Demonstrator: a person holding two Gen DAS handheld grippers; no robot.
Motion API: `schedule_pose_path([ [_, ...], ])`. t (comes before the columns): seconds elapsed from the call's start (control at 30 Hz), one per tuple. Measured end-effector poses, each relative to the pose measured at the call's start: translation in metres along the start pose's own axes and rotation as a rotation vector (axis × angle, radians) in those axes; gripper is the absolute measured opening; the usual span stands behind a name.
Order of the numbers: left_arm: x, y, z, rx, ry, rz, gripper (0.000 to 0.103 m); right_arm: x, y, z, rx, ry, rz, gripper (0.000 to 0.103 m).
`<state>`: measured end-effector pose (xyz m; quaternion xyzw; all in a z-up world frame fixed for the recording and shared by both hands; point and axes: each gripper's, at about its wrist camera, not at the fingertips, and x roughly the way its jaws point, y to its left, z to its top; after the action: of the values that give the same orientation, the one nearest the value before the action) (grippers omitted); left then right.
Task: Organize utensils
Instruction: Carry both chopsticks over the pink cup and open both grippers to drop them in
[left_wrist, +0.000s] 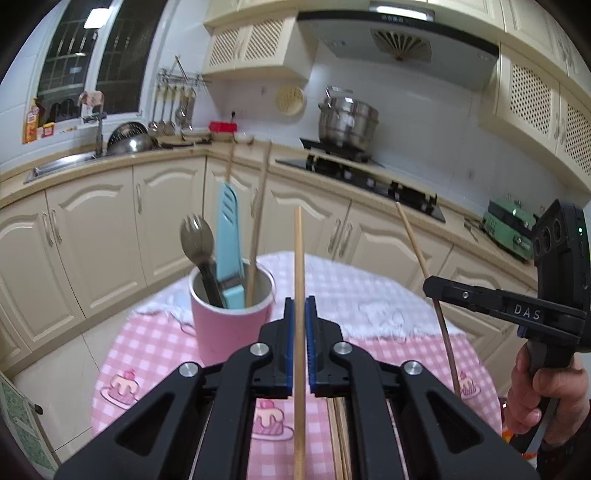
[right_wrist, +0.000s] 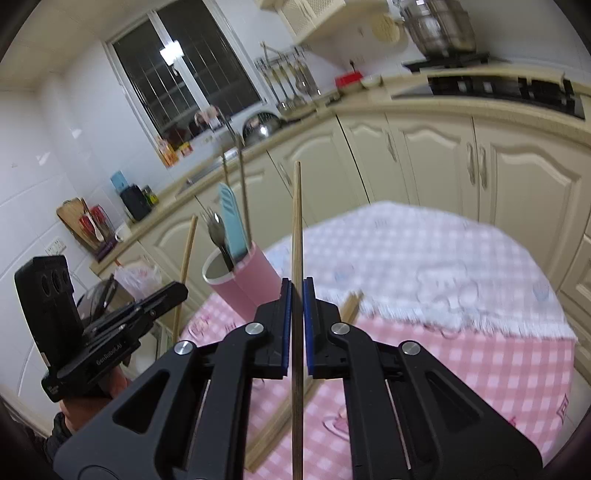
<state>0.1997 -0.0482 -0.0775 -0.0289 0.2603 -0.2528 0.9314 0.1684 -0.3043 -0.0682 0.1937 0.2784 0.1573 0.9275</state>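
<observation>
While both grippers sit above the pink checked table (left_wrist: 369, 288), the left gripper (left_wrist: 299, 314) is clamped on one wooden chopstick (left_wrist: 298, 258) & the right gripper (right_wrist: 297, 295) pinches another chopstick (right_wrist: 296, 221), both sticks upright. Pink cup (left_wrist: 229, 325) stands near the table's far-left edge w/ a spork (left_wrist: 195, 240), blue spatula (left_wrist: 228, 236) & chopsticks inside; more loose chopsticks (right_wrist: 280, 421) lie flat on the cloth.

The lower ends of both held chopsticks (left_wrist: 298, 424) (right_wrist: 296, 406) run off the bottom edges, the spare chopsticks (left_wrist: 341, 439) lie half hidden beneath the left gripper (left_wrist: 299, 325), and the right wrist view smears the surface (right_wrist: 461, 258) and stove (right_wrist: 509, 92).
</observation>
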Motion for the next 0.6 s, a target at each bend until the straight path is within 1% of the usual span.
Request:
schedule_pose_path([
  [0.1, -0.009, 0.004, 0.015, -0.006, -0.052, 0.018, 0.005, 0.000, 0.012, 0.014, -0.015, -0.053, 0.019, 0.006],
  [0.2, -0.019, 0.010, 0.035, -0.004, -0.110, 0.039, 0.005, 0.006, 0.030, 0.035, -0.043, -0.119, 0.046, 0.006],
  [0.4, -0.039, 0.021, 0.085, 0.006, -0.276, 0.063, 0.005, 0.022, 0.061, 0.078, -0.067, -0.234, 0.102, 0.006],
  [0.53, -0.036, 0.035, 0.115, -0.034, -0.358, 0.048, 0.005, 0.041, 0.082, 0.107, -0.093, -0.303, 0.111, 0.006],
  [0.6, -0.028, 0.041, 0.128, -0.053, -0.386, 0.042, 0.005, 0.050, 0.088, 0.113, -0.098, -0.314, 0.115, 0.006],
])
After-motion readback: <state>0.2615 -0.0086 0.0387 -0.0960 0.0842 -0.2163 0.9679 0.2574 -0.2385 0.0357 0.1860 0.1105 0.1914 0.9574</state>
